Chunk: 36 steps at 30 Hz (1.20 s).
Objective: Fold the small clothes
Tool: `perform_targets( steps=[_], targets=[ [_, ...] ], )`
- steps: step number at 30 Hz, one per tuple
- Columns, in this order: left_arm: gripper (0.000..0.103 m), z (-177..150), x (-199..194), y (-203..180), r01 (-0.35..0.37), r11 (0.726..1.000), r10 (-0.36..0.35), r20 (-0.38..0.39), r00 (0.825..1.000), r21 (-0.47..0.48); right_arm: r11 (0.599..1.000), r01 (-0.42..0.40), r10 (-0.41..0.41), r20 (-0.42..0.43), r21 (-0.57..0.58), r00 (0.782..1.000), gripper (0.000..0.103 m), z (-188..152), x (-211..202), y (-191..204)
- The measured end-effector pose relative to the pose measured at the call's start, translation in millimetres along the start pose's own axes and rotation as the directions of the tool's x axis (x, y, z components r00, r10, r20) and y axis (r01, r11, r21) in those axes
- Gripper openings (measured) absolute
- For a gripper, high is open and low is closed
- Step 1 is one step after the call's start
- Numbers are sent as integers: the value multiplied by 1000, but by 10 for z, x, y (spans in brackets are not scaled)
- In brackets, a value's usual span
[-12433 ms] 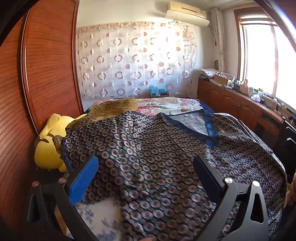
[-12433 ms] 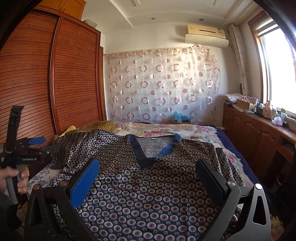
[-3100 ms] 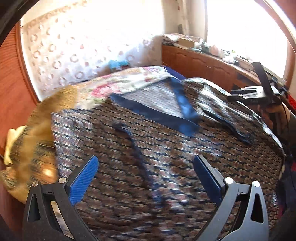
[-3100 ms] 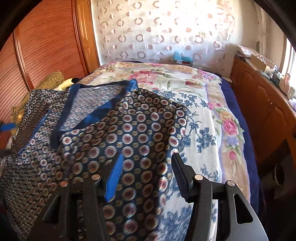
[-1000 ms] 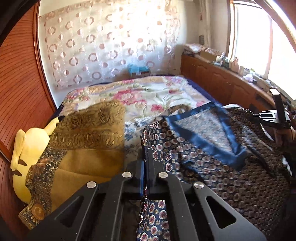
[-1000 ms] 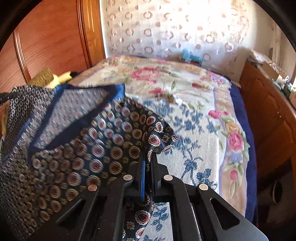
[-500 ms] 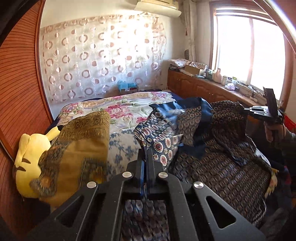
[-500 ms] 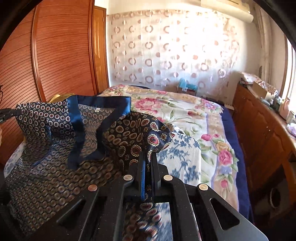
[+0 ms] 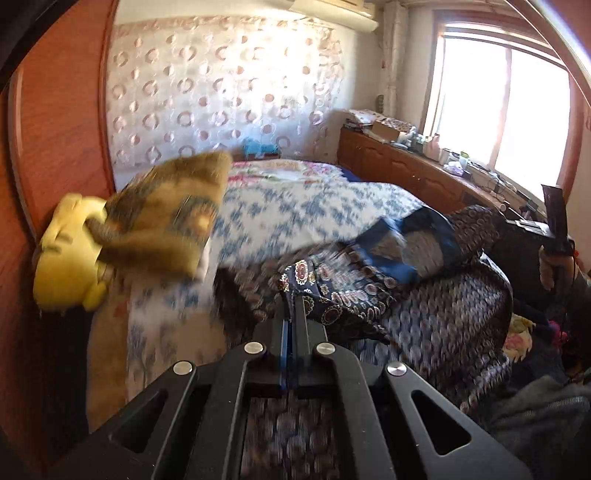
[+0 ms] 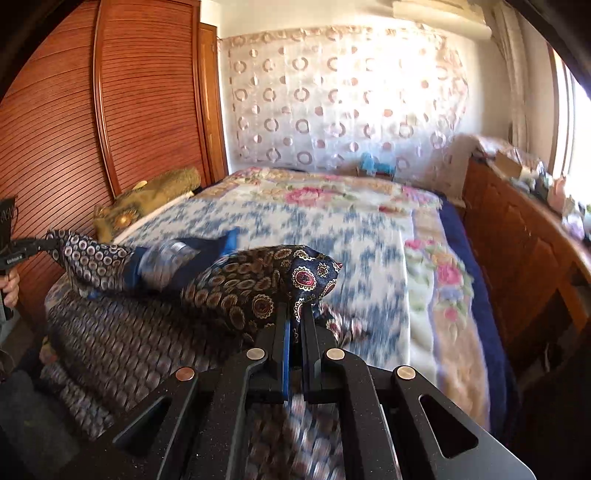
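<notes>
Garment glossy patterned cloth; wardrobe ribbed wood

Bed under garment, cushion

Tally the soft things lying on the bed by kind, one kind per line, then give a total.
Patterned garment: 1
Olive-gold cushion: 1
Yellow plush toy: 1
Floral bedspread: 1
Total: 4

This is a home bedroom. A bed with a floral blanket fills the room, beside a slatted wooden wardrobe. A circle-patterned curtain hangs behind, an air conditioner sits high on the wall, and a yellow plush toy lies by a pillow.
</notes>
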<state>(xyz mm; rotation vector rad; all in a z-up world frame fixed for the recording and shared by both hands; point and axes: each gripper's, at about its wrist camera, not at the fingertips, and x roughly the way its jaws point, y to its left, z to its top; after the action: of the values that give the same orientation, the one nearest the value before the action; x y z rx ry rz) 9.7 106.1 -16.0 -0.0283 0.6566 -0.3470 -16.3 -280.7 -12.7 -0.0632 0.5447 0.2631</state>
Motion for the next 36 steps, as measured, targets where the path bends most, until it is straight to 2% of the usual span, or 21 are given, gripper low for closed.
perform_targets(
  steps=[7, 15, 19, 22, 23, 24, 26, 28, 30, 33, 36],
  targets=[
    [2, -287, -310, 7, -23, 998, 23, 3, 1000, -55, 1000, 13, -12, -54, 22, 998, 4, -294, -366, 19],
    [3, -351, -453, -152, -71, 997, 71, 7, 997, 8, 1000, -8, 9, -84, 11, 996, 4, -220, -604, 81],
    [3, -313, -406, -147, -55, 998, 55, 8, 998, -5, 1000, -12, 14, -87, 20, 996, 4, -225, -597, 116],
    [31, -262, -356, -171, -60, 998, 60, 11, 998, 7, 999, -32, 33, -71, 16, 997, 4, -216, -670, 147],
    [43, -247, -343, -179, -59, 998, 59, 15, 998, 11, 999, -39, 40, -62, 12, 997, 8, -204, -686, 143],
    [48, -220, -322, -180, -57, 998, 57, 19, 998, 9, 999, -49, 49, -53, 10, 997, 10, -193, -717, 140],
    [68, -159, -287, -173, -61, 998, 61, 22, 998, -2, 998, -61, 61, -39, -3, 997, 10, -177, -798, 146],
    [73, -98, -270, -171, -61, 998, 61, 43, 997, 0, 999, -50, 49, -33, -16, 998, 15, -163, -850, 144],
    [74, -40, -218, -143, -62, 998, 62, 50, 997, -3, 999, -48, 47, -22, -20, 999, 29, -152, -894, 132],
    [74, 59, -37, -37, -74, 997, 75, 34, 997, -21, 1000, -23, 23, -17, -21, 1000, 41, -128, -867, 110],
    [74, 132, 193, 84, -107, 994, 107, 4, 994, -19, 1000, -12, 12, -14, -23, 1000, 44, -82, -796, 97]
  ],
)
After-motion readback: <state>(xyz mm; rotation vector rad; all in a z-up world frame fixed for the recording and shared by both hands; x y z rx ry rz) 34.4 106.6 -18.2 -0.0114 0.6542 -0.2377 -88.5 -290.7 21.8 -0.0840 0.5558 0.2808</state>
